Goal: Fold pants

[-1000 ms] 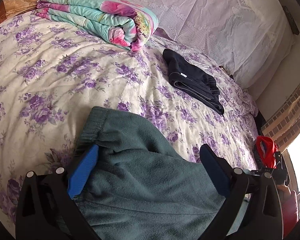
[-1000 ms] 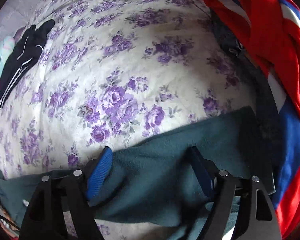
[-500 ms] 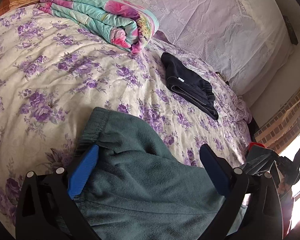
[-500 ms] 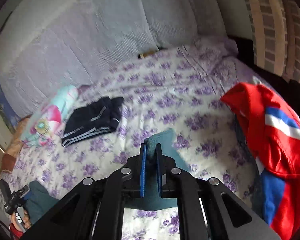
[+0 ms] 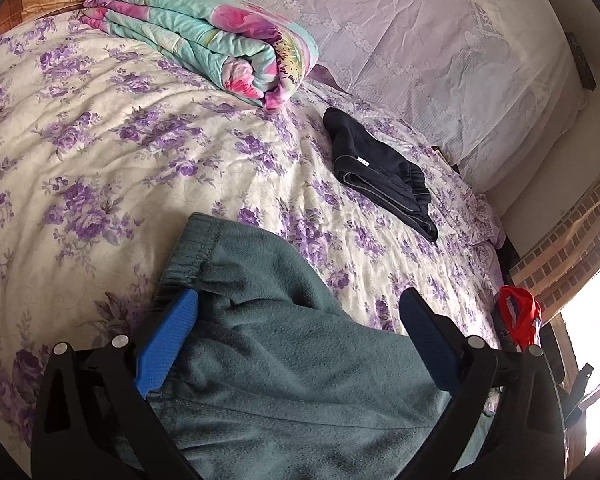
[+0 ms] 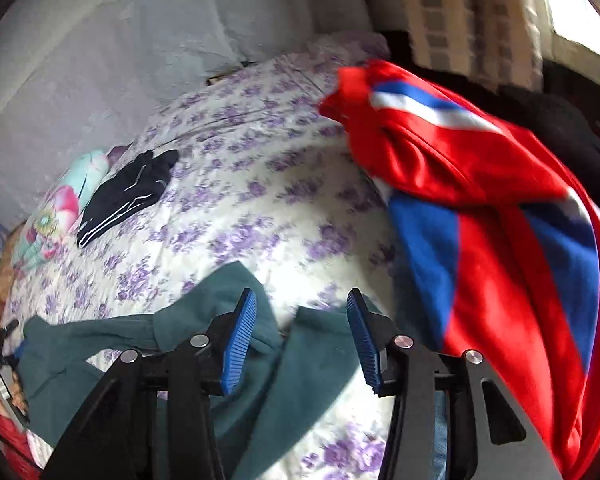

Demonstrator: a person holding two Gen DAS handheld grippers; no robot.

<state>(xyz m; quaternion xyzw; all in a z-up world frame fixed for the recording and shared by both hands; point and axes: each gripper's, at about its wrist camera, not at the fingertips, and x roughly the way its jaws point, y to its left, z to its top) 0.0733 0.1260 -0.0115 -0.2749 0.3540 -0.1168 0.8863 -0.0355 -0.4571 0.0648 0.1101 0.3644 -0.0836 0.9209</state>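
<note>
Teal fleece pants (image 5: 284, 368) lie on the flowered bed sheet (image 5: 100, 168), waistband (image 5: 188, 248) toward the far left. My left gripper (image 5: 296, 340) hovers over them, open wide, and its blue pads do not touch the cloth. In the right wrist view the pant legs (image 6: 312, 364) lie crumpled on the sheet below my right gripper (image 6: 302, 340). Its jaws are opening and no cloth is pressed between the pads. The far end of the pants (image 6: 60, 360) reaches the left edge, where the other gripper shows.
Folded black pants (image 5: 380, 176) (image 6: 128, 196) lie mid-bed. A folded floral quilt (image 5: 204, 40) sits by the headboard. A red, blue and white garment (image 6: 480, 208) is heaped on the right, close to my right gripper. Bed edge and window lie right.
Half a second ago my right gripper was shut on a pant leg and raised. Now its jaws stand apart and the leg lies on the sheet. The left gripper has stayed put.
</note>
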